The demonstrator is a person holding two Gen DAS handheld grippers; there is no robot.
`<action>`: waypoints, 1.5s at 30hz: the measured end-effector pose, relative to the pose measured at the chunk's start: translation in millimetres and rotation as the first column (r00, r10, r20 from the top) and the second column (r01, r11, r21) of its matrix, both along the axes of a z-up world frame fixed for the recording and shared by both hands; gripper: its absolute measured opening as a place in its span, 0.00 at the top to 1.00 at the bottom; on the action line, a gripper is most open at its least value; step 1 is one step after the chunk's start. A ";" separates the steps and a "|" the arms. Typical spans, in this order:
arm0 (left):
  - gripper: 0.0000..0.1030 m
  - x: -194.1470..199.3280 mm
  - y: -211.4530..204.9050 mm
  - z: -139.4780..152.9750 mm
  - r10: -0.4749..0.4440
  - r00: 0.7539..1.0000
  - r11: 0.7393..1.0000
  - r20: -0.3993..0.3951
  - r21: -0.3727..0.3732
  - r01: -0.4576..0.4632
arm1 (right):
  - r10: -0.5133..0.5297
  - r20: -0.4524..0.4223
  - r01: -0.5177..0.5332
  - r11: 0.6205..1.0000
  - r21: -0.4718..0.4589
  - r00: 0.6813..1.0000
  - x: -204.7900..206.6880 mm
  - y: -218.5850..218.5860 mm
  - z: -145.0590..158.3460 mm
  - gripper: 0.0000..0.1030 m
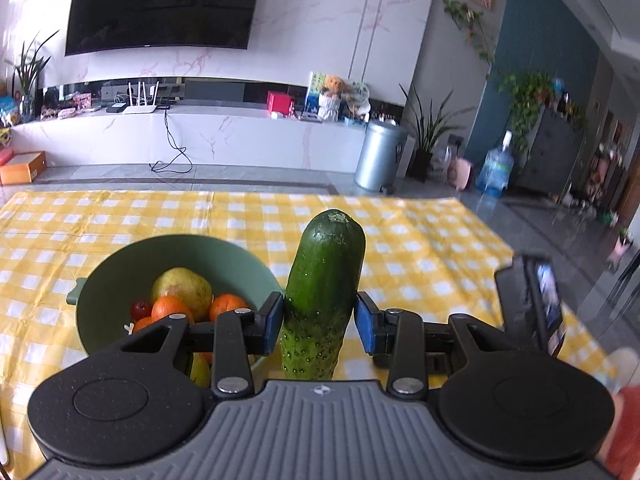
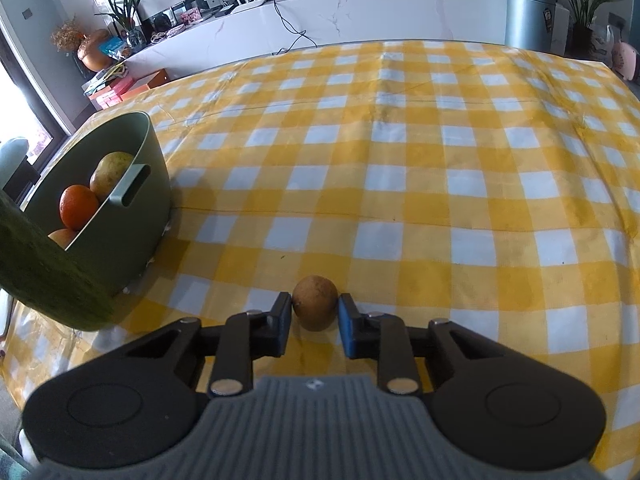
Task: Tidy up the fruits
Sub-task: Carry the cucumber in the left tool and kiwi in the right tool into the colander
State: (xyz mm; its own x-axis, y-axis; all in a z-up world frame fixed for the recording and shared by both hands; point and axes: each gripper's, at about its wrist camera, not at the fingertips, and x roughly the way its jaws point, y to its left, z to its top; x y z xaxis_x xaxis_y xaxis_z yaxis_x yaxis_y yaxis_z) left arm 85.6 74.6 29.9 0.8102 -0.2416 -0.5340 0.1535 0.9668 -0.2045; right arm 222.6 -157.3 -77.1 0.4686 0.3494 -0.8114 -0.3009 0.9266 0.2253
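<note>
My left gripper (image 1: 319, 322) is shut on a green cucumber (image 1: 325, 284) and holds it upright, just right of a green bowl (image 1: 120, 264). The bowl holds a pear (image 1: 182, 288), oranges (image 1: 170, 308) and a small red fruit (image 1: 140, 309). In the right wrist view the bowl (image 2: 132, 216) stands at the left with the cucumber's end (image 2: 48, 276) in front of it. My right gripper (image 2: 314, 322) has its blue pads on both sides of a small brown round fruit (image 2: 315, 302) that rests on the cloth.
A yellow and white checked cloth (image 2: 420, 168) covers the table. The right gripper's body (image 1: 532, 300) shows at the right of the left wrist view. Beyond the far table edge are a metal bin (image 1: 380, 156) and a TV counter.
</note>
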 end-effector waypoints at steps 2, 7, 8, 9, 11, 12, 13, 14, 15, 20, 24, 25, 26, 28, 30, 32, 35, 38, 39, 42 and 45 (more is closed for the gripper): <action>0.58 5.2 6.3 5.4 0.009 1.000 0.999 0.006 -0.032 -0.008 | -0.002 0.004 0.002 1.000 0.003 1.000 0.7 0.0 -0.1 0.79; 0.58 15.0 24.1 17.0 0.056 0.998 0.995 0.028 -0.083 -0.054 | -0.011 0.056 0.009 0.999 0.037 0.998 -3.6 -3.1 8.2 0.80; 0.58 17.3 28.7 18.7 0.072 0.997 0.993 0.029 -0.096 -0.069 | -0.011 0.078 0.007 0.999 0.046 0.997 -5.6 -3.6 11.8 0.80; 0.58 19.6 33.3 19.6 0.088 0.996 0.990 0.028 -0.111 -0.084 | -0.009 0.099 0.004 0.999 0.053 0.995 -7.4 -3.6 15.2 0.80; 0.58 25.0 44.4 18.0 0.116 0.993 0.982 0.013 -0.153 -0.113 | 0.000 0.139 -0.010 0.998 0.067 0.990 -10.8 -2.7 21.9 0.80; 0.58 28.8 49.5 15.9 0.124 0.992 0.976 -0.004 -0.177 -0.123 | 0.005 0.155 -0.017 0.997 0.074 0.988 -12.4 -1.8 24.3 0.80; 0.58 32.2 55.3 12.2 0.127 0.992 0.970 -0.023 -0.204 -0.129 | 0.010 0.168 -0.023 0.997 0.078 0.986 -13.5 -0.6 26.2 0.80; 0.58 36.2 60.7 8.1 0.128 0.991 0.964 -0.042 -0.230 -0.134 | 0.014 0.179 -0.029 0.996 0.080 0.984 -14.6 0.5 27.4 0.80; 0.58 39.8 65.4 3.9 0.129 0.990 0.957 -0.059 -0.252 -0.140 | 0.018 0.191 -0.034 0.996 0.082 0.981 -15.6 1.3 28.9 0.80; 0.58 51.6 89.6 -18.0 0.187 0.975 0.910 -0.122 -0.353 -0.218 | 0.034 0.230 -0.056 0.995 0.087 0.973 -18.9 3.8 37.0 0.80; 0.58 57.1 106.1 -33.5 0.224 0.960 0.885 -0.166 -0.379 -0.272 | 0.061 0.248 -0.089 0.991 0.103 0.967 -23.0 9.5 48.1 0.80; 0.58 57.4 109.5 -36.7 0.226 0.959 0.878 -0.172 -0.390 -0.276 | 0.071 0.253 -0.099 0.990 0.103 0.965 -24.3 11.9 51.1 0.80; 0.58 58.2 113.8 -40.5 0.222 0.959 0.868 -0.175 -0.413 -0.276 | 0.082 0.259 -0.111 0.989 0.101 0.962 -24.6 15.9 54.3 0.80; 0.58 61.1 122.4 -49.2 0.198 0.963 0.841 -0.181 -0.474 -0.262 | 0.101 0.269 -0.132 0.986 0.098 0.958 -25.1 23.6 59.8 0.80; 0.58 65.8 127.3 -56.6 0.186 0.963 0.821 -0.196 -0.508 -0.261 | 0.123 0.277 -0.152 0.984 0.088 0.953 -26.4 32.9 65.1 0.80; 0.58 70.0 128.9 -61.4 0.192 0.960 0.824 -0.206 -0.497 -0.271 | 0.146 0.286 -0.174 0.982 0.077 0.947 -26.6 42.1 70.6 0.80; 0.58 73.8 134.4 -69.1 0.202 0.955 0.816 -0.218 -0.503 -0.287 | 0.179 0.304 -0.203 0.978 0.048 0.936 -26.9 55.1 80.0 0.80; 0.58 75.5 144.2 -75.5 0.210 0.949 0.786 -0.234 -0.537 -0.306 | 0.212 0.315 -0.228 0.974 0.014 0.925 -25.6 67.8 88.4 0.80; 0.58 76.6 145.8 -76.8 0.209 0.949 0.783 -0.236 -0.541 -0.307 | 0.222 0.317 -0.235 0.972 0.003 0.922 -24.8 71.9 90.9 0.80; 0.58 78.8 147.8 -78.1 0.209 0.949 0.784 -0.235 -0.541 -0.306 | 0.245 0.313 -0.251 0.968 -0.019 0.918 -20.0 84.4 96.8 0.80; 0.59 78.6 145.4 -73.3 0.218 0.951 0.813 -0.218 -0.499 -0.301 | 0.267 0.305 -0.264 0.963 -0.053 0.914 -16.1 97.7 98.9 0.80</action>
